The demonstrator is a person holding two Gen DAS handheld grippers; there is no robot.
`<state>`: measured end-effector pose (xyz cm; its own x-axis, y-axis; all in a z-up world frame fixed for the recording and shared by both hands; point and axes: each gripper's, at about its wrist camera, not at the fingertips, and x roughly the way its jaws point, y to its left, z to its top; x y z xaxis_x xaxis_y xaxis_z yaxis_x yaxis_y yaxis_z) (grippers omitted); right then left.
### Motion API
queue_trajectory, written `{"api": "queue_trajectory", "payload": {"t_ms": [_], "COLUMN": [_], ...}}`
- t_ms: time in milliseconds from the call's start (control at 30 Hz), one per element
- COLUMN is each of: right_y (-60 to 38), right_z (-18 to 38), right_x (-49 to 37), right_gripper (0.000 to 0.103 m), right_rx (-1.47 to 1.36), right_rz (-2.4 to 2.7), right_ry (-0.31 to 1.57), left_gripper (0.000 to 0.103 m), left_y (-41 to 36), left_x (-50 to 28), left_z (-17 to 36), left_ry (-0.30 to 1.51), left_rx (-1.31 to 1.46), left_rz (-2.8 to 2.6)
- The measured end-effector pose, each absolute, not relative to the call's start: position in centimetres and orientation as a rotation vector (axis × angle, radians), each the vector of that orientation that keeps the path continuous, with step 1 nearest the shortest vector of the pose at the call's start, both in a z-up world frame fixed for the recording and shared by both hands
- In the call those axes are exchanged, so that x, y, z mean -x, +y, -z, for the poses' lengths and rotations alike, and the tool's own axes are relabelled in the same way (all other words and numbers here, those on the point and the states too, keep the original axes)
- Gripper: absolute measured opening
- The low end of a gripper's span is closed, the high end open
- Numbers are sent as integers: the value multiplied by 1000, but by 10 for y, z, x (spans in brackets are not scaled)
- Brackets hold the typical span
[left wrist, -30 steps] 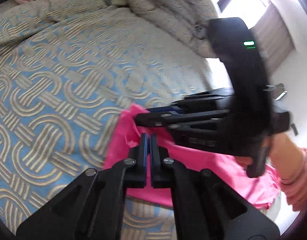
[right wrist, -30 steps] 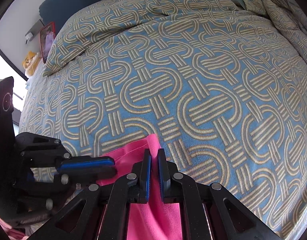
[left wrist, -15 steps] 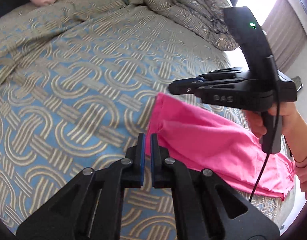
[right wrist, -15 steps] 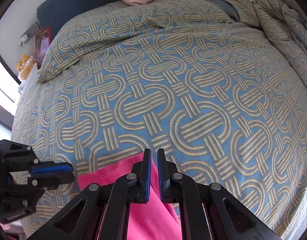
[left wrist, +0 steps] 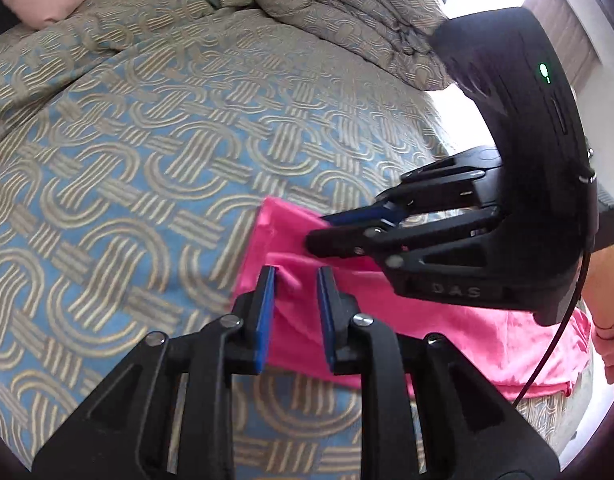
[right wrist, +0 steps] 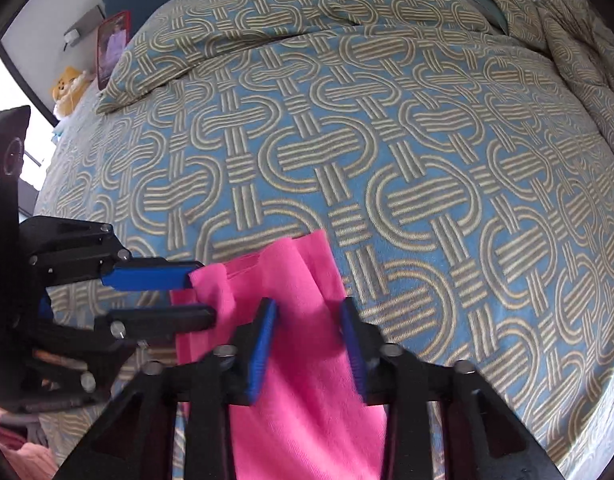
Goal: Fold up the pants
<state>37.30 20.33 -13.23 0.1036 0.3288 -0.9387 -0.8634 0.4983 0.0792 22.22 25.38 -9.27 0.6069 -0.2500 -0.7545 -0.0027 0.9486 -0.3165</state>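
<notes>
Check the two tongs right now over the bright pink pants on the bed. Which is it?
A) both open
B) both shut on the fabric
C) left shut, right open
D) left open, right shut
A: the left tongs and the right tongs each show a clear gap between their blue pads, with the bright pink pants lying loose on the blue-and-beige patterned bedspread.

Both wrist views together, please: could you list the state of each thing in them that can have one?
pink pants: lying on the bed, bunched at the far end, partly folded.
left gripper: open, fingers straddling the pants' edge.
right gripper: open over the pants, gripping nothing.
patterned bedspread: spread over the bed, lightly wrinkled.
blanket: crumpled in a heap at the bed's far side.
</notes>
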Motion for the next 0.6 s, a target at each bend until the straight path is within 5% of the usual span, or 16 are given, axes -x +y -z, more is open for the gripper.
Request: {"api": "queue_trajectory", "payload": {"t_ms": [67, 600], "right_y": [203, 196], "right_z": [130, 115], "right_x": [-374, -388], "right_gripper": [5, 4], "right_rx": [545, 453], "right_rz": [-963, -914], "right_ry": [1136, 1098], "left_gripper": [4, 3], "left_y": [247, 286], "left_x": [-227, -190], "left_z": [92, 76], "left_ry": [912, 902], "left_rx": [282, 273], "left_rz": [176, -17]}}
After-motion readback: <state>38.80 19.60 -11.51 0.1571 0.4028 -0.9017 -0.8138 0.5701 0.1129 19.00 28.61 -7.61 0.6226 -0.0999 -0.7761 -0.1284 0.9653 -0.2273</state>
